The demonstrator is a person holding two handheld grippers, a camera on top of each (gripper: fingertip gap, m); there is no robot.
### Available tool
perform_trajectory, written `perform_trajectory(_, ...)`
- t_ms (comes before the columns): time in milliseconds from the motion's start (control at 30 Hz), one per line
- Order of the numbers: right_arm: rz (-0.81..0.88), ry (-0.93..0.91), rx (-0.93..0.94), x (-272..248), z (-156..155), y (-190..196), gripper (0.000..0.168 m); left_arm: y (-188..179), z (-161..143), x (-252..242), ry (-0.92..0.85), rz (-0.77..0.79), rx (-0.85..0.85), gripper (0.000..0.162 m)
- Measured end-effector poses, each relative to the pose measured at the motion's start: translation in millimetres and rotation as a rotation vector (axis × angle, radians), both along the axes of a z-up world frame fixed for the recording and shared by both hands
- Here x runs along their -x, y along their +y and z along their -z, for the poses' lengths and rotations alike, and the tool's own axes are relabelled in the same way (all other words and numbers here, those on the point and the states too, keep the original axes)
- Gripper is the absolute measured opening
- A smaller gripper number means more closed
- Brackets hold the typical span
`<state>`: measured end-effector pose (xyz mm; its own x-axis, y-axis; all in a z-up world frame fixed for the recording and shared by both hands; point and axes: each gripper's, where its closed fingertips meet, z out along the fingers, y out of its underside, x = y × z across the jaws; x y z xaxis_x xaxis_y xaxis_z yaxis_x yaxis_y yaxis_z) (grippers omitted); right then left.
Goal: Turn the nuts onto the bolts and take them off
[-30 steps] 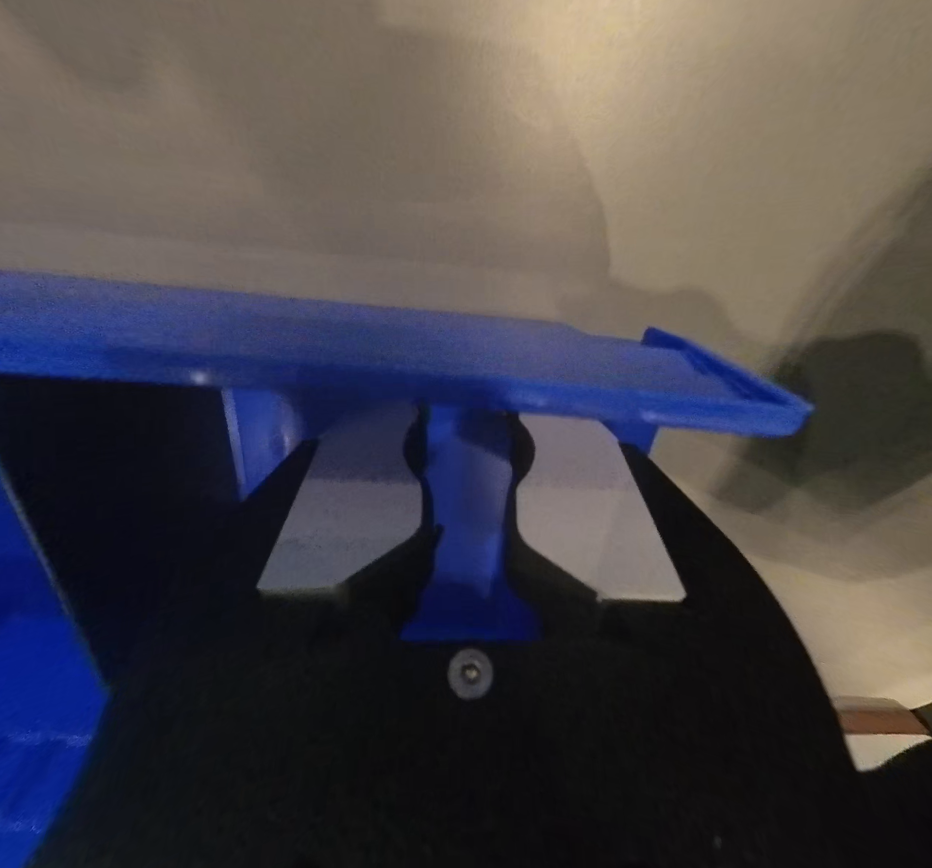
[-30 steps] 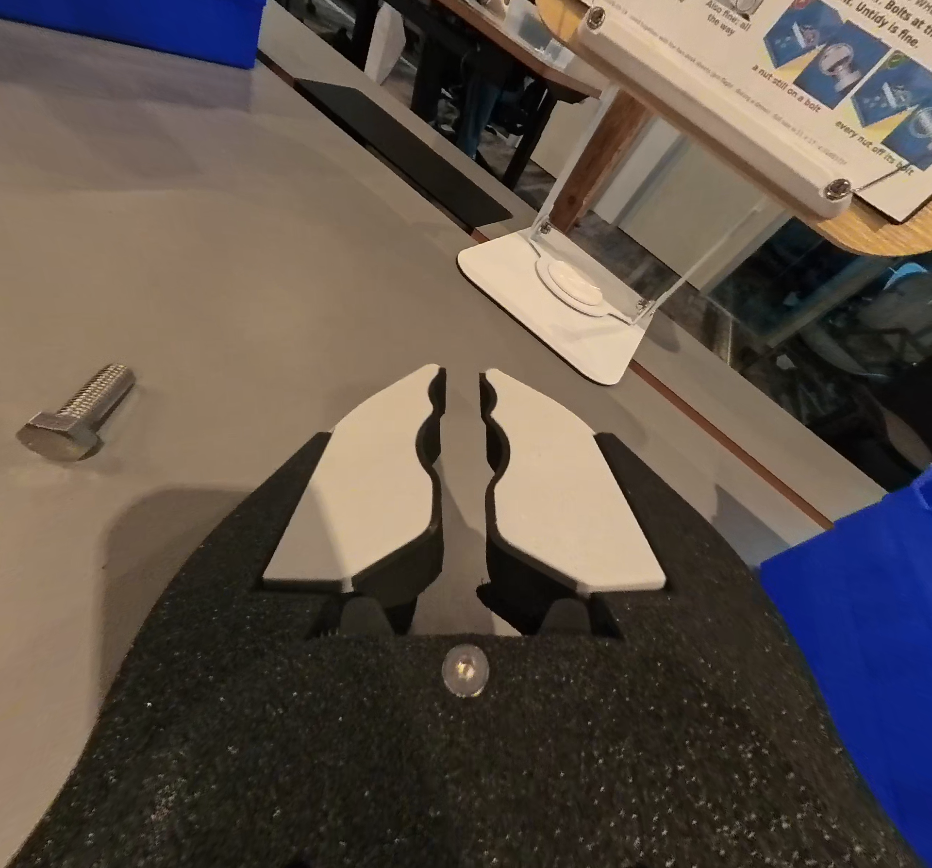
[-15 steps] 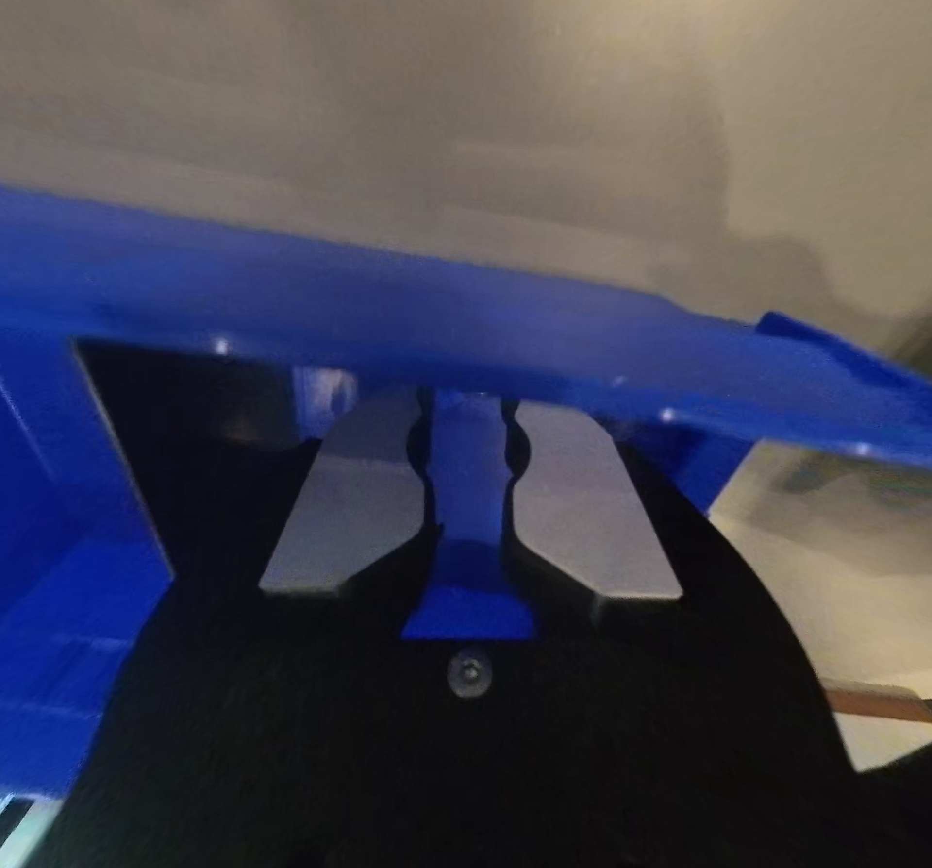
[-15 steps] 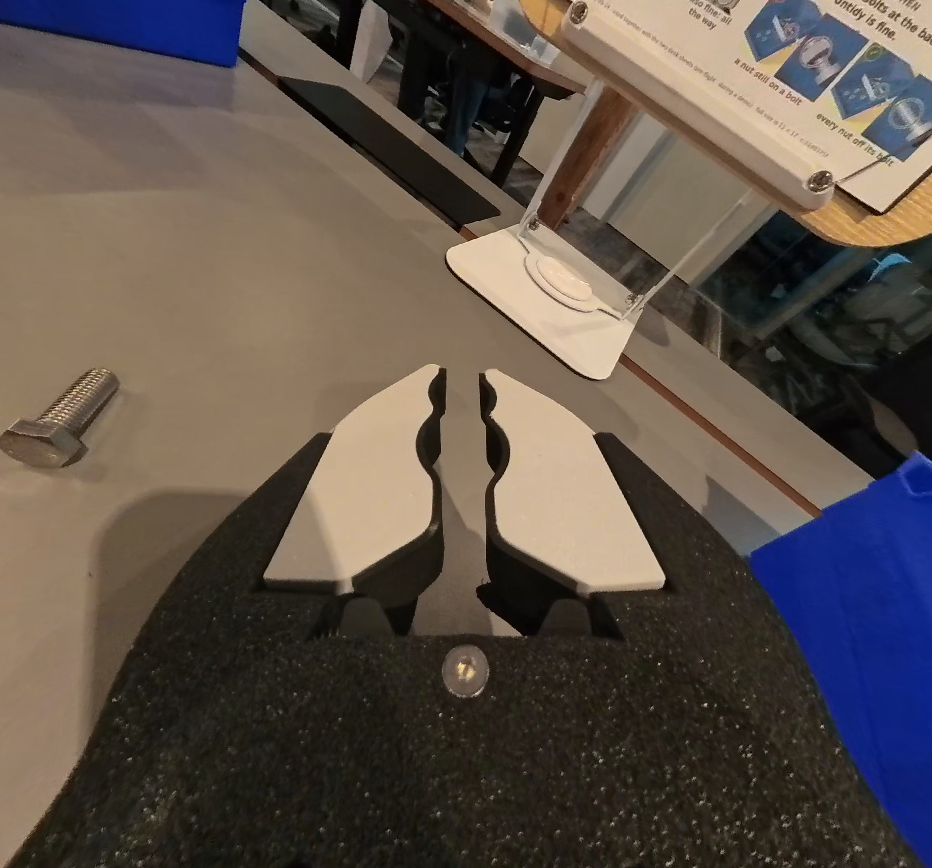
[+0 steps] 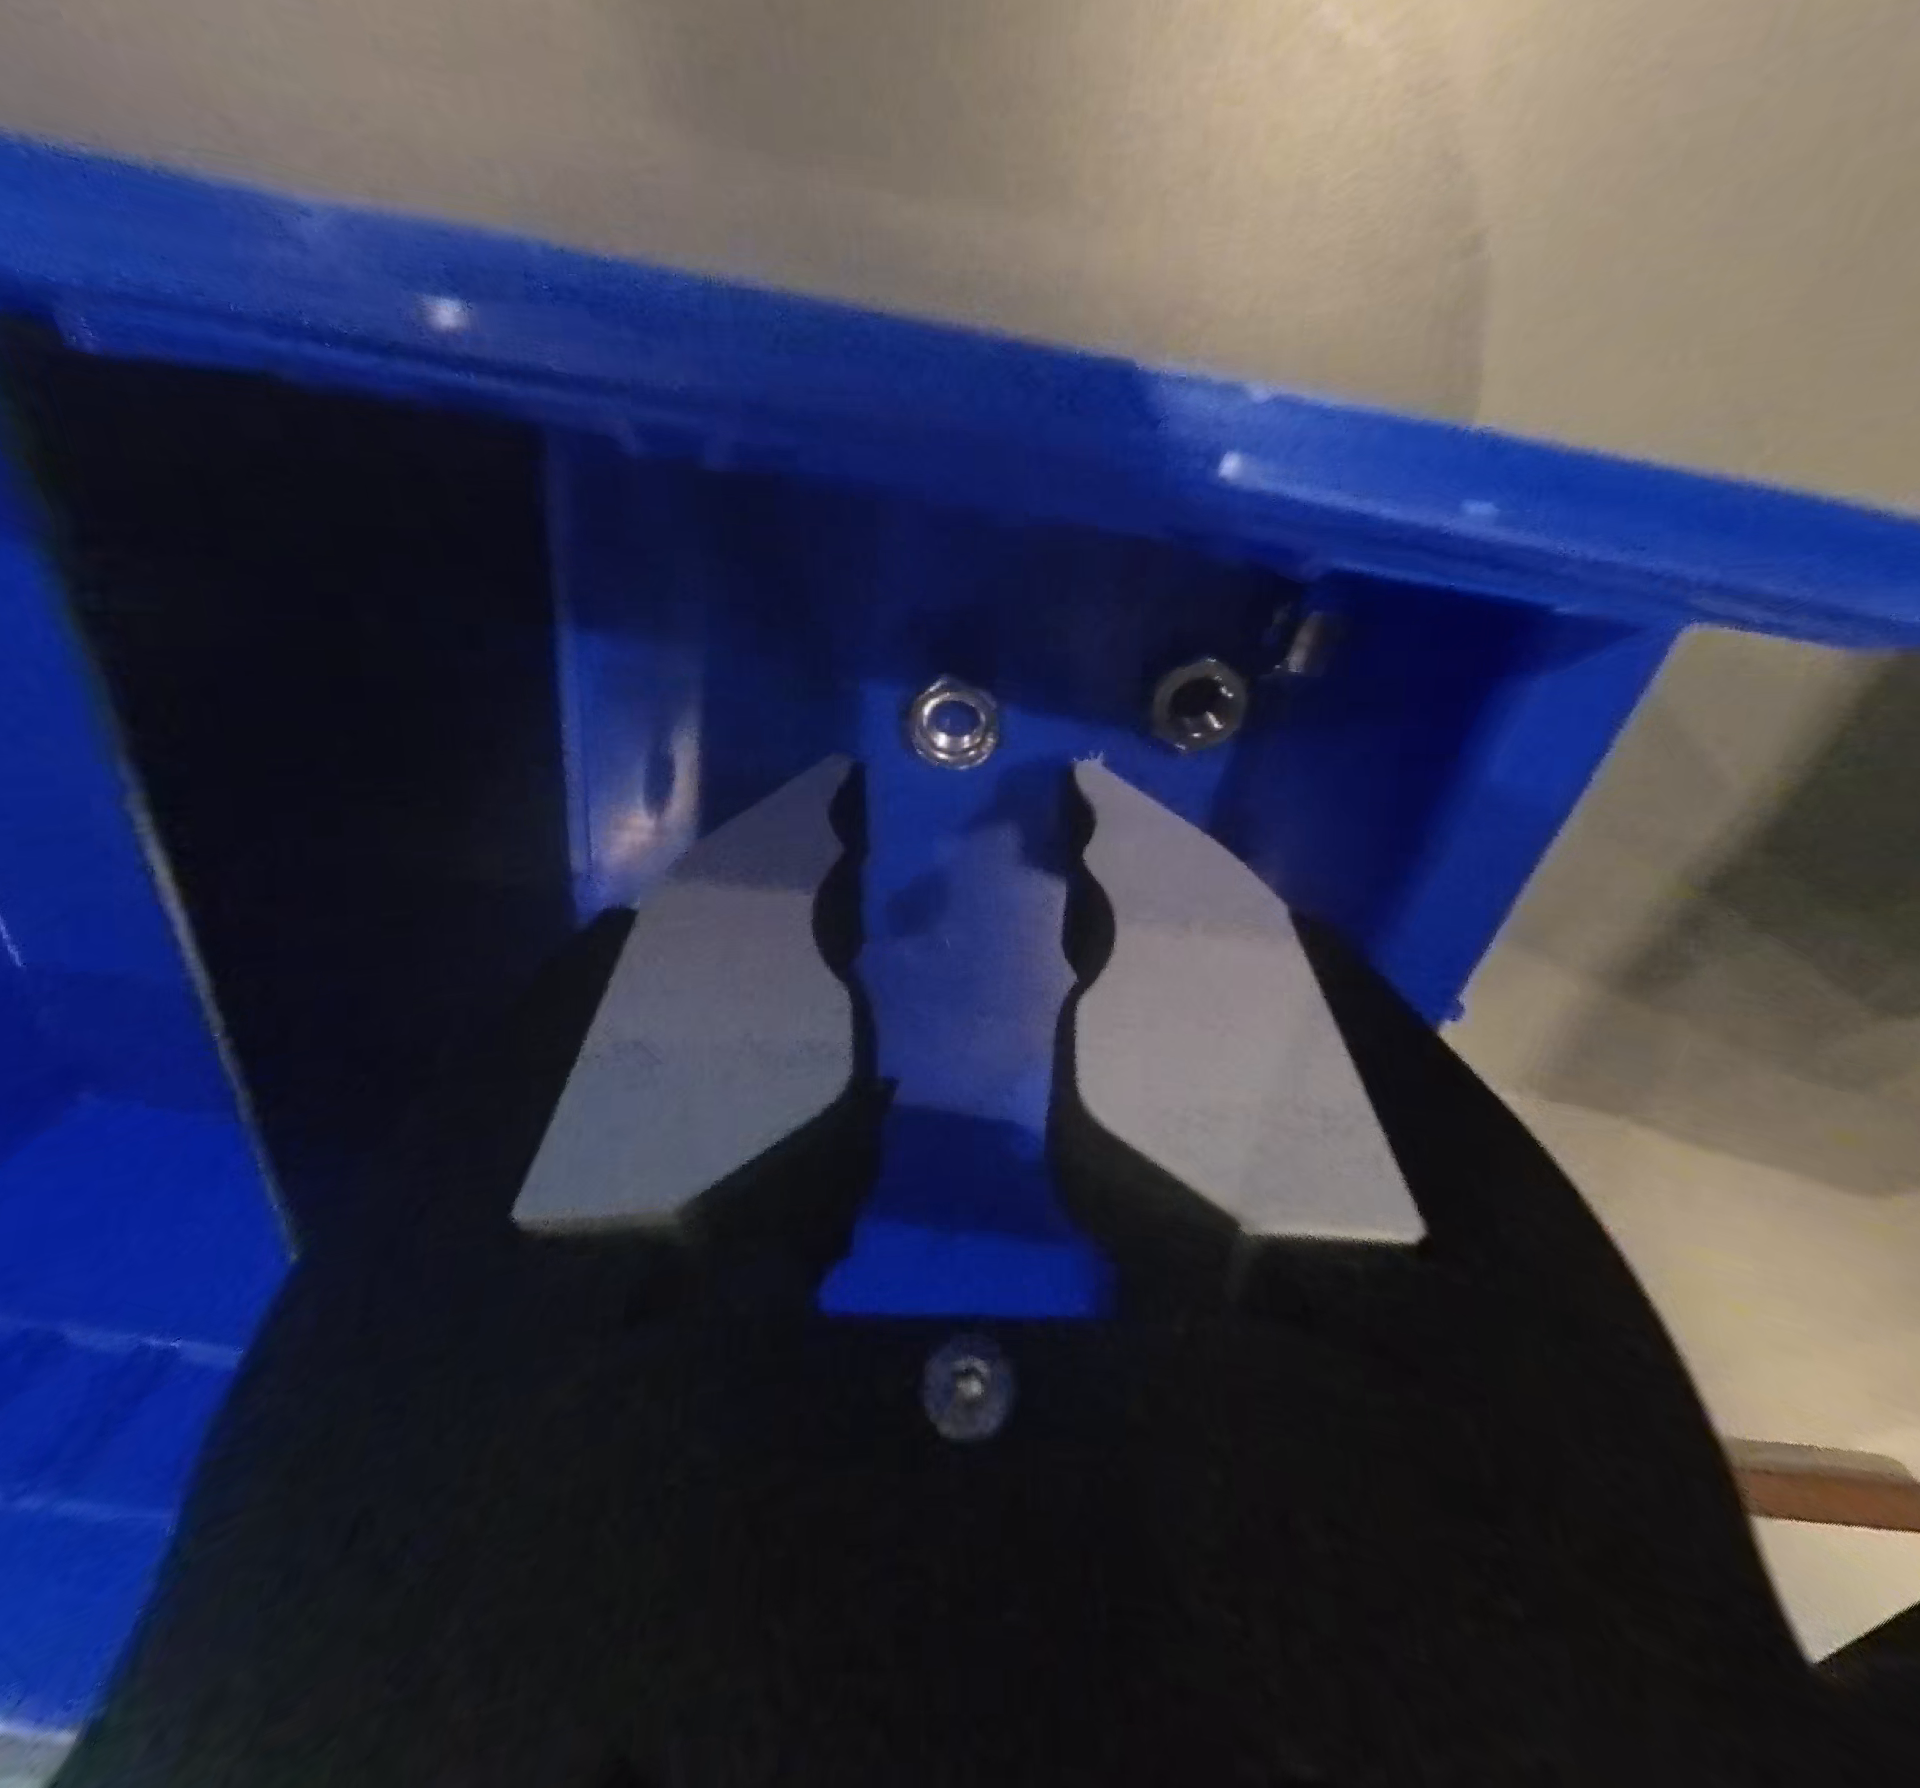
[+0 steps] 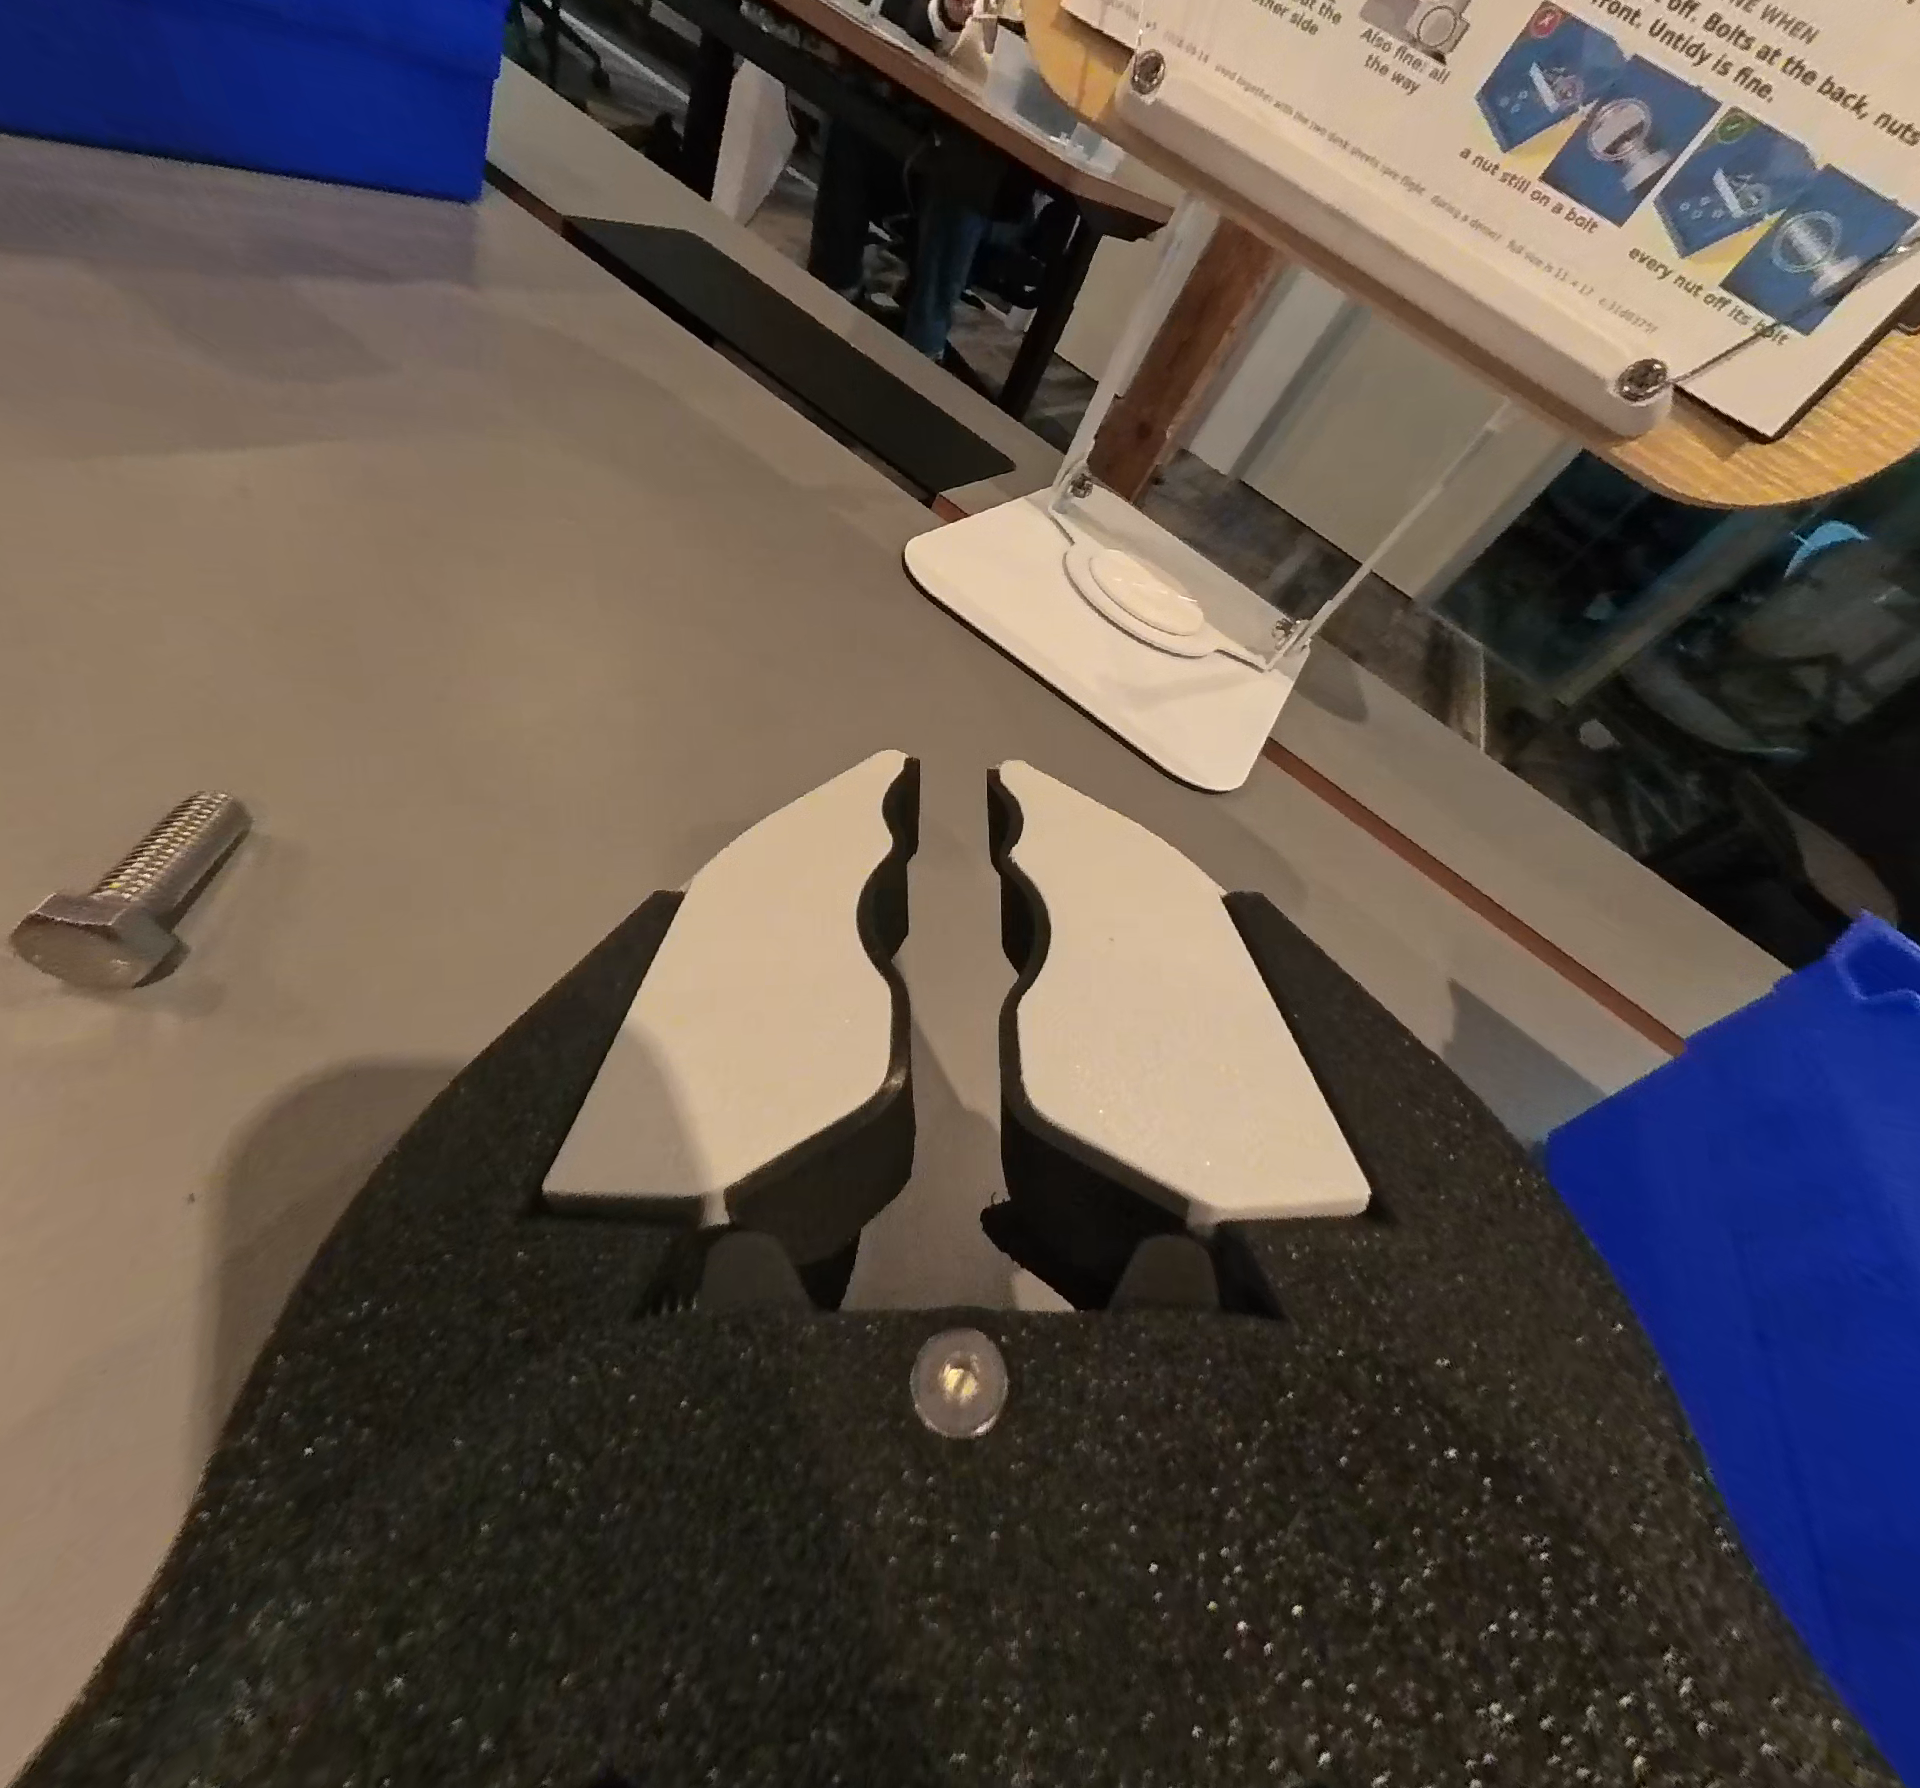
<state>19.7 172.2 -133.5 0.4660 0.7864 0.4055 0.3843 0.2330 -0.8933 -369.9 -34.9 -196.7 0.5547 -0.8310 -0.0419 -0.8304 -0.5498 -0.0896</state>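
While two nuts lie in the blue bin, one bolt lies on the grey table.

Silver nut and dark nut sit at frame centre against the blue bin far wall; left gripper poised just below the silver nut, fingers narrowly parted, empty. Bolt lies at left edge; right gripper centre frame, fingers narrowly parted, empty, with the white sign stand beyond them.

A smooth grey counter spreads ahead; beyond its far edge stand dark-legged wooden desks and a brown wooden post.
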Motion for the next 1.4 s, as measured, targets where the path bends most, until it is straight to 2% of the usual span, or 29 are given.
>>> perform_trajectory(333, -0.003, 0.015, 0.001, -1, -2, 0, 0.012, 3, 6, -2, -0.015, -0.004, 0.01, 0.025)
perform_trajectory(400, -0.004, 0.017, 0.001, -1, -2, 0, 0.012, 2, 5, -3, -0.013, 0.007, 0.01, 0.017)
perform_trajectory(567, -0.008, 0.028, 0.002, -1, -3, -1, 0.012, 0, 4, -4, -0.018, 0.008, -0.007, 0.017)
perform_trajectory(700, -0.022, 0.049, 0.002, -1, -6, -2, 0.012, -1, -19, 9, 0.021, -0.091, -0.188, 0.017)
perform_trajectory(800, -0.039, 0.069, -0.006, -1, -10, -5, 0.012, -11, -60, 15, 0.099, -0.209, -0.444, 0.018)
perform_trajectory(933, -0.067, 0.094, -0.011, 0, -13, -9, 0.012, -30, -118, -30, 0.034, -0.303, -0.811, 0.016)
perform_trajectory(1067, -0.108, 0.125, -0.008, 2, -18, -16, 0.011, -34, -150, -111, -0.113, -0.243, -1.032, 0.016)
perform_trajectory(1200, -0.167, 0.149, -0.005, 5, -22, -26, 0.01, 1, -145, -184, -0.258, -0.199, -1.099, 0.016)
perform_trajectory(1400, -0.28, 0.104, -0.006, 13, -18, -45, 0.011, 72, -99, -234, -0.417, -0.249, -1.085, 0.017)
